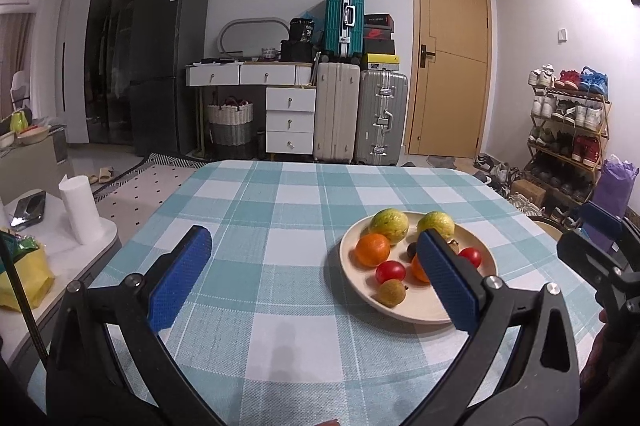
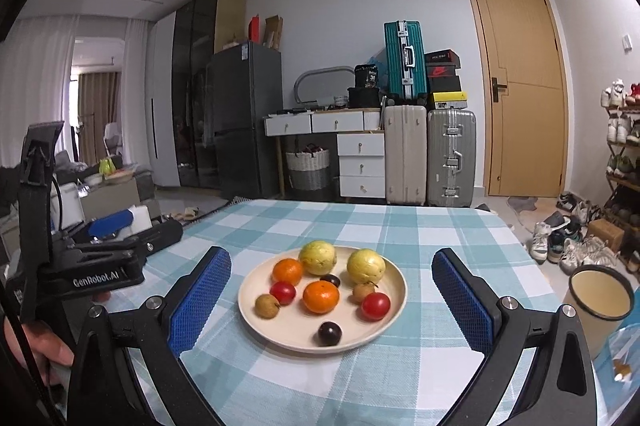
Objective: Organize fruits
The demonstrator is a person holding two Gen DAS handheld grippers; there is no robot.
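Both the left gripper [image 1: 316, 266] and right gripper [image 2: 332, 290] are held wide apart, empty. Mixed fruit is piled on the plate [image 2: 256, 310] at frame centre.

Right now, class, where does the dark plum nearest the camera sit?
In the right wrist view, the dark plum lies at the plate's near rim, below the orange.

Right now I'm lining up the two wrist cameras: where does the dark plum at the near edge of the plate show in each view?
Left wrist view: not visible; the left gripper's right finger covers that part of the plate.
Right wrist view: the dark plum lies low centre, at the near rim of the plate, between the right gripper's open fingers.
Shared landmark: the teal suitcase.
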